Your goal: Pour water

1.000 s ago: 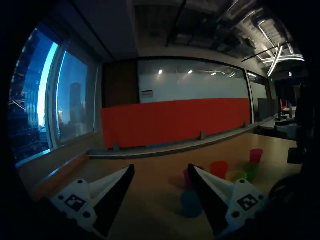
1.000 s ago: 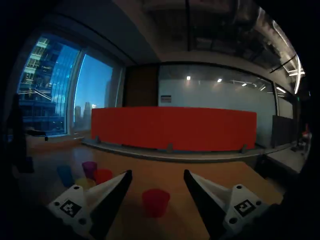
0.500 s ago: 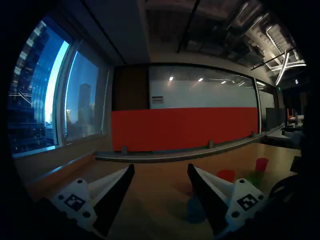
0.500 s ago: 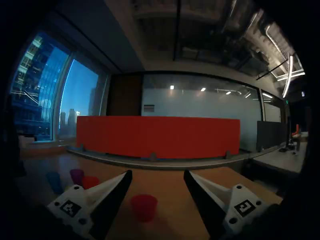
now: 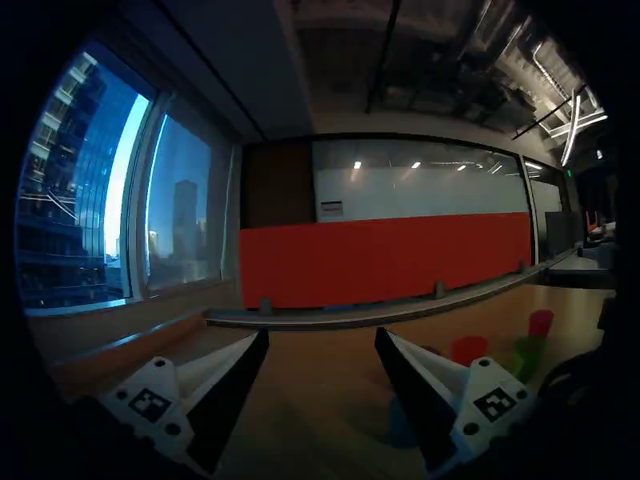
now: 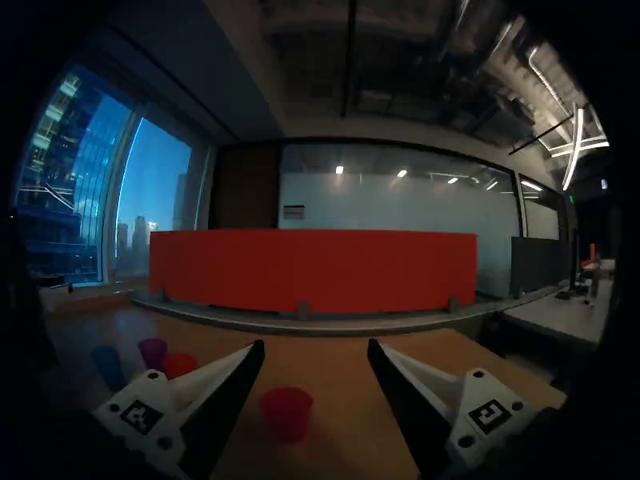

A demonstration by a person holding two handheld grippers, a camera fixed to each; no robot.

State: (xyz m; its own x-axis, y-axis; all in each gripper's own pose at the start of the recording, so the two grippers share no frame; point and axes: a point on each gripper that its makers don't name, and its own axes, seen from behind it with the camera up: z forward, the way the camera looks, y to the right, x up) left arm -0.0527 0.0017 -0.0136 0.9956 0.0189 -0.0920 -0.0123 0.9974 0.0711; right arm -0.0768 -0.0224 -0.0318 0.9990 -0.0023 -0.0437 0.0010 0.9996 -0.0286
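- In the left gripper view, a tall window (image 5: 172,216) stands far off to the left of the left gripper (image 5: 320,332), with dim towers outside.
- The left gripper's two fingers are spread wide apart and nothing sits between them. They hang over the bare wooden table (image 5: 320,400).
- Straight ahead of the fingers, at the far edge of the table, runs a long red panel (image 5: 384,260) with a pale wall above it.
- A blue cup (image 5: 394,424) stands on the table close against the inner side of the right finger, partly hidden by it.
- Beyond the right finger, ahead and to the right, is a cluster of upright cups: an orange cup (image 5: 469,350), a yellowish cup (image 5: 509,365), a green cup (image 5: 529,353) and, farthest, a pinkish cup (image 5: 542,322). All stand clear of the fingers. The light is too dim to tell what is in any of them.
- In the right gripper view, three cups stand ahead and left of the right gripper (image 6: 315,344), outside its left finger. From left to right they are the blue cup (image 6: 106,366), a purple cup (image 6: 152,352) and the orange cup (image 6: 179,364).
- The right gripper's fingers are also set wide apart and grip nothing.
- A red cup (image 6: 285,412) stands upright on the table (image 6: 344,384) in the gap between these fingers, nearer the left one. Neither finger touches it.
- The red panel (image 6: 312,268) runs across ahead of this gripper too, and a second desk (image 6: 560,316) lies off to its right.
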